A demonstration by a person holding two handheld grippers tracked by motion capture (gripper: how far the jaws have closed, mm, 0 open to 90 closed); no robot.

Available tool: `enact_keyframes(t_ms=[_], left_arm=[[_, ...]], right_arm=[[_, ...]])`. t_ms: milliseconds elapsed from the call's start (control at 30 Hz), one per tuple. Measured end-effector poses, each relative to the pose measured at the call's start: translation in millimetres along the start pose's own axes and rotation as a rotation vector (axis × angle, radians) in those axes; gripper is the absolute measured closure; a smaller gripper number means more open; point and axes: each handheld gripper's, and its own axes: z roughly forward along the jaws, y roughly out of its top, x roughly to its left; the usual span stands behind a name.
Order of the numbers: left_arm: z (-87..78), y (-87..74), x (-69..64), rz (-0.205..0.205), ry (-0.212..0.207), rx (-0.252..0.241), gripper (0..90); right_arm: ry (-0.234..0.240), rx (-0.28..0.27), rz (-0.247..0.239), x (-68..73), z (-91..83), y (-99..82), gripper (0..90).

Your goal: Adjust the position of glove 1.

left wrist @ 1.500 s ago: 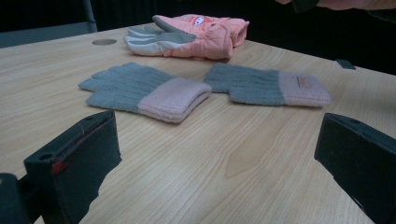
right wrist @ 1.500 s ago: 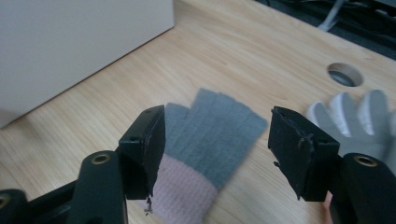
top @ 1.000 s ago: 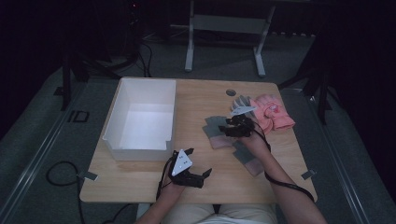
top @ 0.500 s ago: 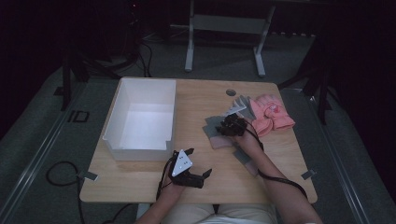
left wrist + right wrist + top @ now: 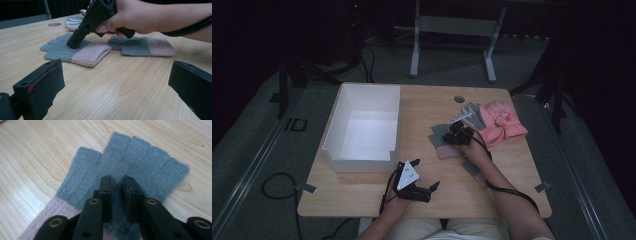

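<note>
A grey fingerless glove with a pink cuff [image 5: 140, 157] lies flat on the wooden table [image 5: 427, 105]. My right gripper [image 5: 117, 182] points down onto its palm. Its jaws have just been closing and now pinch a small fold of the grey knit between them. The left gripper view shows the same right gripper [image 5: 75, 45] planted on that glove [image 5: 60, 50]. A second grey and pink glove [image 5: 140, 47] lies just behind the hand. Near the table's front edge, my left gripper [image 5: 428, 192] rests open with nothing between its jaws.
A white open box [image 5: 357, 164] stands on the left half of the table. A pair of pink gloves [image 5: 504, 122] and a pale pair [image 5: 469, 112] lie at the back right. A round hole [image 5: 459, 99] marks the far edge.
The right gripper has come down and slightly left onto the grey glove, and its jaws have narrowed on the fabric. The left gripper has not moved.
</note>
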Motion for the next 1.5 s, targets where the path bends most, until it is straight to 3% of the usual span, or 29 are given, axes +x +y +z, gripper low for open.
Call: enact_keyframes(t_ms=[200, 400, 600, 767, 1100, 1300, 1500], left_arm=[[0.0, 0.0, 0.2, -0.001, 0.005, -0.003, 0.0], [-0.4, -0.2, 1.0, -0.006, 0.021, -0.004, 0.0], [-0.5, -0.3, 0.7, -0.003, 0.017, -0.006, 0.0], [-0.3, -0.2, 0.2, 0.001, 0.008, -0.006, 0.0], [0.2, 0.0, -0.7, 0.005, 0.007, -0.007, 0.0], [0.4, 0.1, -0.4, 0.004, 0.008, -0.003, 0.0], [0.3, 0.1, -0.1, 0.002, 0.004, -0.005, 0.0]], right_arm=[[-0.017, -0.001, 0.085, 6.6, -5.9, 7.2, 85.7], [-0.026, -0.091, 0.16, 21.7, -42.0, 22.1, 85.8], [-0.056, -0.15, 0.183, 41.4, -77.3, 25.1, 85.8], [-0.066, -0.172, 0.21, 57.7, -91.1, 11.5, 85.9], [-0.037, -0.106, 0.254, 84.4, -75.1, -33.6, 85.8], [0.001, -0.057, 0.276, 88.3, -57.8, -55.2, 85.8], [-0.011, -0.047, 0.293, 88.5, -47.8, -63.0, 84.4]])
